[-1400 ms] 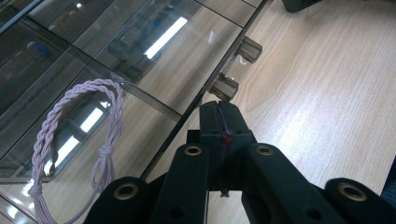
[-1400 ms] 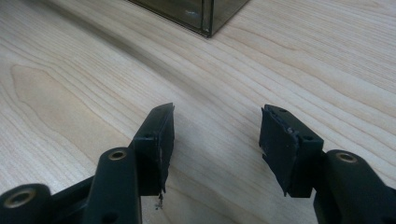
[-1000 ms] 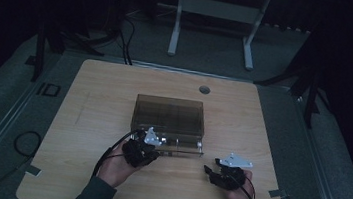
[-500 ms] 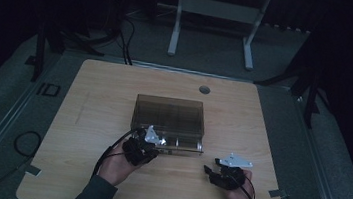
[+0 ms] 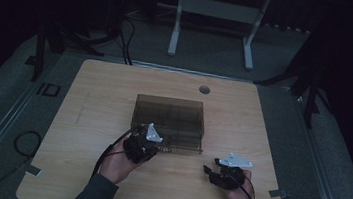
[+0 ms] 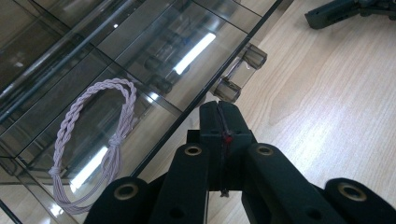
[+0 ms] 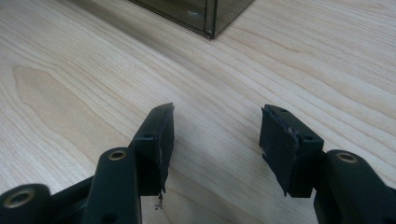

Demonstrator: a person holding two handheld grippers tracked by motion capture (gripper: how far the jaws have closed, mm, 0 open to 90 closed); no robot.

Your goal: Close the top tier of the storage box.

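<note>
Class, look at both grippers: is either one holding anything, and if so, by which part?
Nothing is held. The left gripper is shut on nothing, just short of the handle of the smoky clear box. The right gripper is open above the bare table.

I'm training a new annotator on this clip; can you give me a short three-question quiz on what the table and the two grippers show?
1. True or false: the left gripper has its jaws shut.
2. What lies inside the smoky transparent plastic compartment box?
A. a pale lilac twisted cord loop
B. a metal spoon
C. a red ball
3. What lies between the open jaws of the right gripper?

Key:
1. True
2. A
3. Nothing but the bare light wooden table
</note>
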